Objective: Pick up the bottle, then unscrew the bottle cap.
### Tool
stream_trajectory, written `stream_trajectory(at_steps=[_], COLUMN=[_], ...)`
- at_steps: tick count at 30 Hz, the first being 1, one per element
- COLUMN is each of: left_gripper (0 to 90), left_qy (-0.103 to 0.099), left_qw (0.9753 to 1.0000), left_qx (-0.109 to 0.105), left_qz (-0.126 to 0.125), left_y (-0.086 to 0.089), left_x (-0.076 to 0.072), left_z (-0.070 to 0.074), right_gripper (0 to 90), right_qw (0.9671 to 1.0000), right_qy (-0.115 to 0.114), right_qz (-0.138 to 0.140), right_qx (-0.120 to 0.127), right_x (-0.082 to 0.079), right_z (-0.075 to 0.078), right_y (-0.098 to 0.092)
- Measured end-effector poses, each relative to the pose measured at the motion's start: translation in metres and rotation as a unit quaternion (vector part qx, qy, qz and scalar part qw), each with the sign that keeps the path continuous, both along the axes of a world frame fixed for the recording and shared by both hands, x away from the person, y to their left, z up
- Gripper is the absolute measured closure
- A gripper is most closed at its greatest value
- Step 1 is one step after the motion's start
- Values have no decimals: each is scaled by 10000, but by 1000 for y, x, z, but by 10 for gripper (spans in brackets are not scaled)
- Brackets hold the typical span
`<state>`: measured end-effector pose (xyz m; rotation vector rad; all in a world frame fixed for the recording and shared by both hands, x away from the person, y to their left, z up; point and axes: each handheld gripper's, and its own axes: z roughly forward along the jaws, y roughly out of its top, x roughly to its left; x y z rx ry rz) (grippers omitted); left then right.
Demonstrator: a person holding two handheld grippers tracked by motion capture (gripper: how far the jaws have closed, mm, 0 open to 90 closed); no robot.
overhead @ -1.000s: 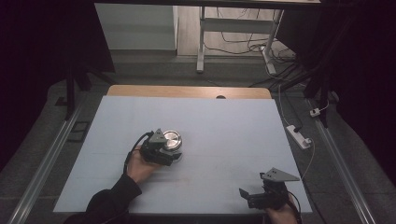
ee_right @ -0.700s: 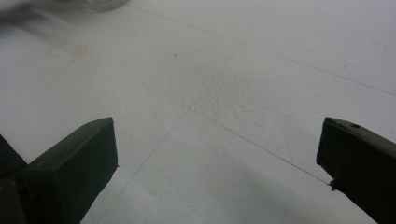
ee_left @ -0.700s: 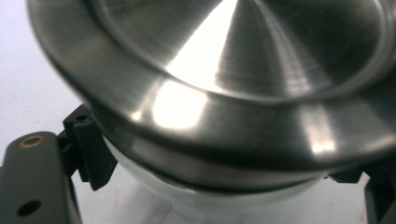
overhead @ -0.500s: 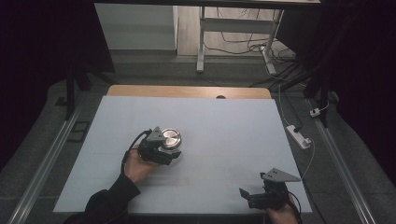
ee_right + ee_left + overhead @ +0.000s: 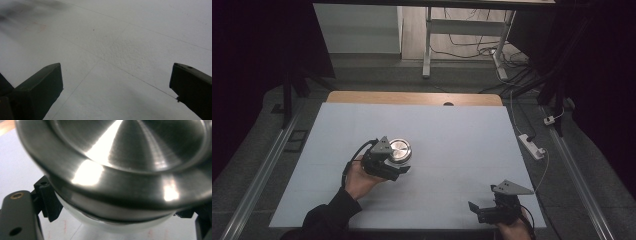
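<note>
A brushed, glossy metal lid (image 5: 130,157) over a smooth white body gleams above a matt, finely pebbled white sheet (image 5: 120,50), bare wood (image 5: 412,97) showing along the table's far edge.

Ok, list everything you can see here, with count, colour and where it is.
Table: one, pale blue top, wood strip at far edge.
Metal container: one, silver lid over a white body, left of centre, between the left tool's jaws.
Power strip: one, white, on the floor right of the table.
Desk frame: one, white, beyond the table.
Left tool: one, black, shut on the container.
Right tool: one, black, near right corner, open, holding nothing.
</note>
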<state>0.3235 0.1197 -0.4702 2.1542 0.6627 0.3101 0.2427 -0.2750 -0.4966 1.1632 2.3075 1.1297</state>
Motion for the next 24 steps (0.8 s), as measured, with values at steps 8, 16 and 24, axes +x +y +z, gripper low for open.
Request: stream_trajectory(at_steps=[8,16,24], left_gripper=[155,155,155], left_qy=[-65,-46,-6], left_qw=[9995,9988,9988], left_qx=[66,49,2], left_qz=[-300,-479,-494], left_y=[-13,-21,-18], left_x=[-14,-21,-21], left_z=[11,13,12], right_gripper=[0,0,0], right_qw=[10000,10000,10000], right_qy=[1,4,-48], right_qz=[1,6,12], right_qx=[-10,-23,-3], right_x=[0,0,-1], right_z=[0,0,1], right_y=[0,1,1])
